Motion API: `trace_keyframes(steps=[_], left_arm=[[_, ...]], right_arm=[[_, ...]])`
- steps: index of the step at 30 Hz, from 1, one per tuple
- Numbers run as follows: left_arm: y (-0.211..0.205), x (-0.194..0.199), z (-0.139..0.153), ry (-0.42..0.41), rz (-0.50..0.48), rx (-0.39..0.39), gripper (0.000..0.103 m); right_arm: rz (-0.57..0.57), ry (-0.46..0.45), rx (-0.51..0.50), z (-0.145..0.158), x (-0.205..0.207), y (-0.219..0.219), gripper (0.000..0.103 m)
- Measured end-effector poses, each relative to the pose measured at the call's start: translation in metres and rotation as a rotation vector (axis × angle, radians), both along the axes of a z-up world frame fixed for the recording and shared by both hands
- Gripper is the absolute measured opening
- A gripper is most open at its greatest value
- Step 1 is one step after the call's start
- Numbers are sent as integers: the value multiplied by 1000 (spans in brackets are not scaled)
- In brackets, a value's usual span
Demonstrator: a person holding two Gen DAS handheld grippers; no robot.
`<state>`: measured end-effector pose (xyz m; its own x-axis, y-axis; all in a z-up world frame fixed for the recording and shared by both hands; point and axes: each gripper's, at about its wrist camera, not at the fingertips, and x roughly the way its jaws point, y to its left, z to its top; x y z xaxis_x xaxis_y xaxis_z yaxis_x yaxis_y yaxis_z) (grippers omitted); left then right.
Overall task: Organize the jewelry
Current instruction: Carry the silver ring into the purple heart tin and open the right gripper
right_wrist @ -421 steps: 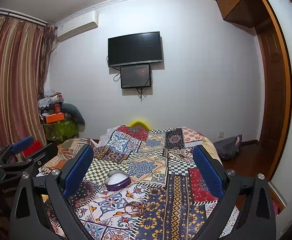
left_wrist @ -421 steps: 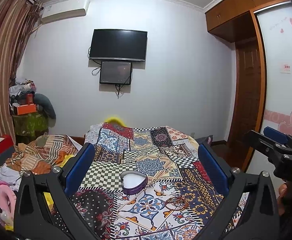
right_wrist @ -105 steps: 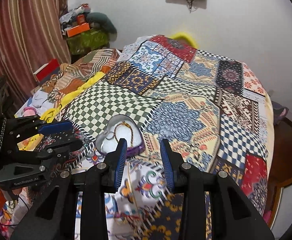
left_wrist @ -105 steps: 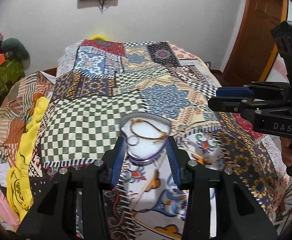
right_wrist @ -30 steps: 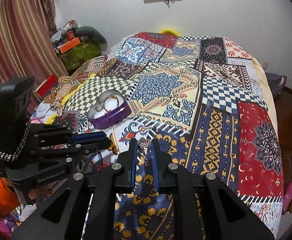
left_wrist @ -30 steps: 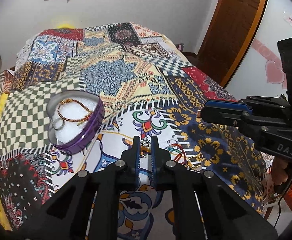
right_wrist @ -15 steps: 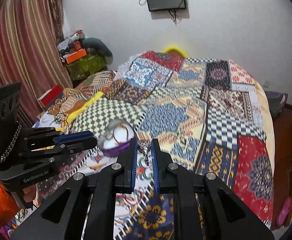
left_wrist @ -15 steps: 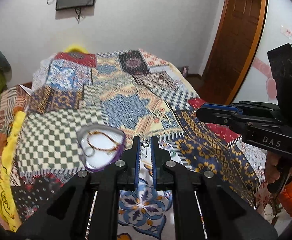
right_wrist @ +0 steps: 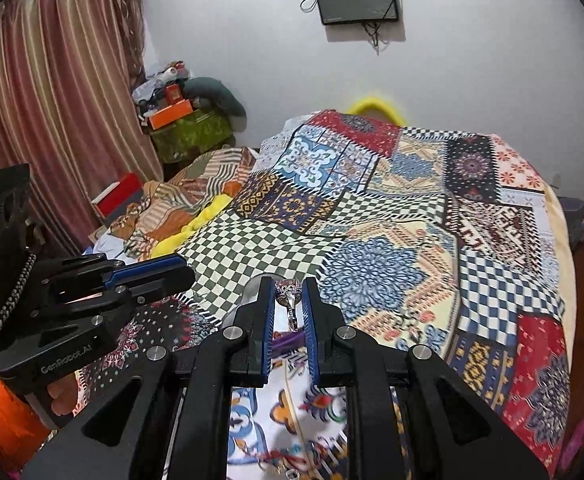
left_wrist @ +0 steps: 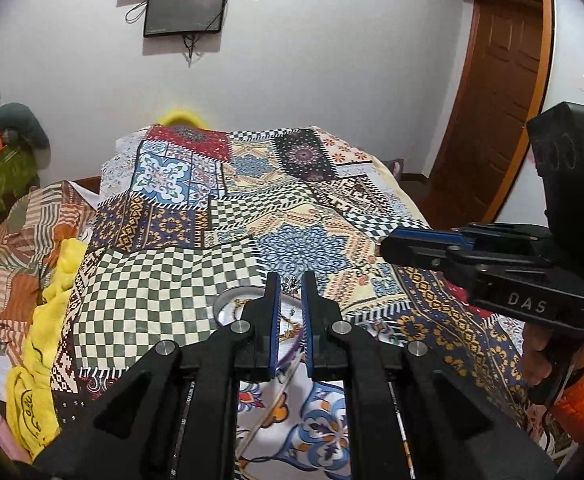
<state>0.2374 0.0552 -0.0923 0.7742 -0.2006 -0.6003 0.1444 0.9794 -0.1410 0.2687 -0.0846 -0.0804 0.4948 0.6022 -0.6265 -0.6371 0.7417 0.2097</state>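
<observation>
My left gripper (left_wrist: 291, 285) is shut on a small silver earring (left_wrist: 291, 282) with a thin dangling chain, held just above the heart-shaped purple jewelry box (left_wrist: 232, 307) on the patchwork bedspread (left_wrist: 172, 280). The box is mostly hidden behind my fingers; a brown cord bracelet (left_wrist: 290, 330) shows inside it. My right gripper (right_wrist: 288, 288) is shut on a silver stone ring (right_wrist: 289, 293), also over the box (right_wrist: 252, 292). The right gripper appears in the left view (left_wrist: 387, 246), the left one in the right view (right_wrist: 184, 274).
More jewelry lies blurred on the bedspread near the front edge (right_wrist: 284, 468). A pile of clothes and a yellow cloth (left_wrist: 40, 320) lies left of the bed. A wooden door (left_wrist: 491, 120) stands at the right, screens (left_wrist: 186, 8) on the far wall.
Both grippers have moved toward the heart box with their pieces still held, and now hover right above it. The box is now mostly hidden behind the fingers.
</observation>
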Motion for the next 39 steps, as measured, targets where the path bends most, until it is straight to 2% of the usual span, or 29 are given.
trace_keyframes(steps=[13,21,30,39], left_arm=[[17,24,-48,124,11,-35,8],[13,35,-72,188,-26,-30,8],[14,44,-84,218,-33,-10,8],[19,40,-82,215,-16,-17,9]], right_arm=[[74,115,-101,-40,31,44,12],[101,126,-157,-54,35,58,12],[109,148,-174,-62,40,62,12],[113,158,-170,-64,41,64,12]])
